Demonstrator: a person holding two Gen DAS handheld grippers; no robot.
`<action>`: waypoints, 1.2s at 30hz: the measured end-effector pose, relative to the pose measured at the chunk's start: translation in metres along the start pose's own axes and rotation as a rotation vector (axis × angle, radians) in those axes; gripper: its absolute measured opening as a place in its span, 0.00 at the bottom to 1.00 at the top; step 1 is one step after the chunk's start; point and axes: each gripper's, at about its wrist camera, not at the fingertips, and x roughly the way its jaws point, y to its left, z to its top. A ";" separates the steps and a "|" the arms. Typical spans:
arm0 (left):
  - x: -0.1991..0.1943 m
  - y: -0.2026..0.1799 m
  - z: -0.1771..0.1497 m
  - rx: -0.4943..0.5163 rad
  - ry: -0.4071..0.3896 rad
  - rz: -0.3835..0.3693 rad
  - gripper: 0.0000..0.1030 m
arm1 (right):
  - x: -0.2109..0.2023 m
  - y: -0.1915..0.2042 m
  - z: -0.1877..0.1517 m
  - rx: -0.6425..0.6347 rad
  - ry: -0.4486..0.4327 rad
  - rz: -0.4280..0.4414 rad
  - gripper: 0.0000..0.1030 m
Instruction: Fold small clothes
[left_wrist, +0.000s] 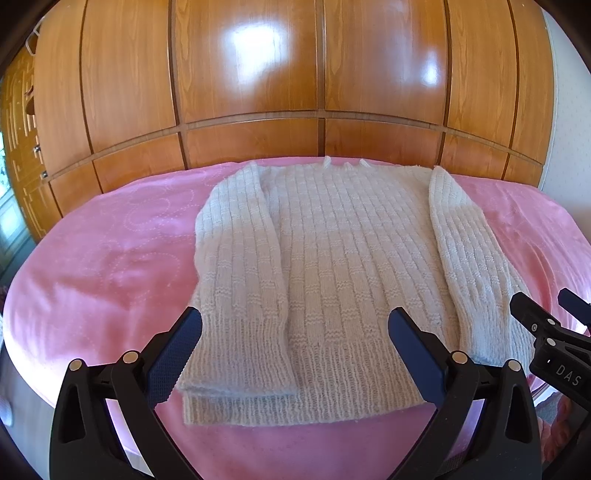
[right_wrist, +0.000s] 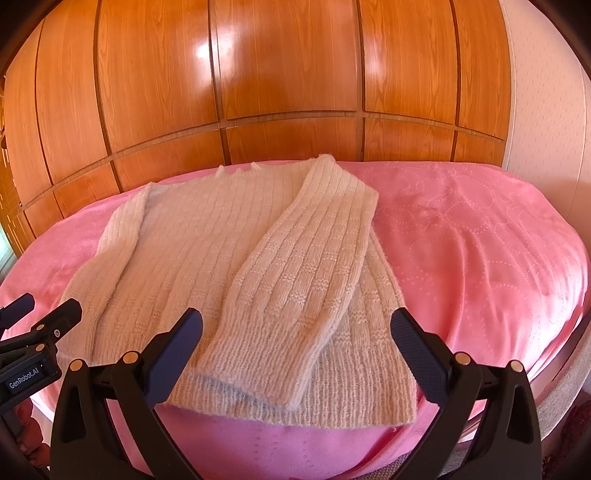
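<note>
The cream ribbed knit sweater lies flat mid-frame on the pink quilted bedspread, both sleeves turned in over the body, apparently so a bottom-up fold comes next. The left gripper hangs wide apart above the hem at lower centre, holding nothing; the right gripper gapes just as wide over the folded right sleeve. Behind, the glossy wooden wardrobe fills the upper frame.
</note>
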 end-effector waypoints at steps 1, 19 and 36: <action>0.000 0.000 0.000 0.000 0.003 -0.002 0.97 | 0.000 -0.001 -0.001 0.000 0.004 0.000 0.98; 0.008 0.002 -0.001 -0.011 0.047 0.002 0.97 | 0.005 0.000 0.001 -0.003 0.026 0.005 0.98; 0.036 0.031 0.005 -0.074 0.149 -0.095 0.97 | 0.047 0.004 0.035 -0.058 -0.017 -0.073 0.98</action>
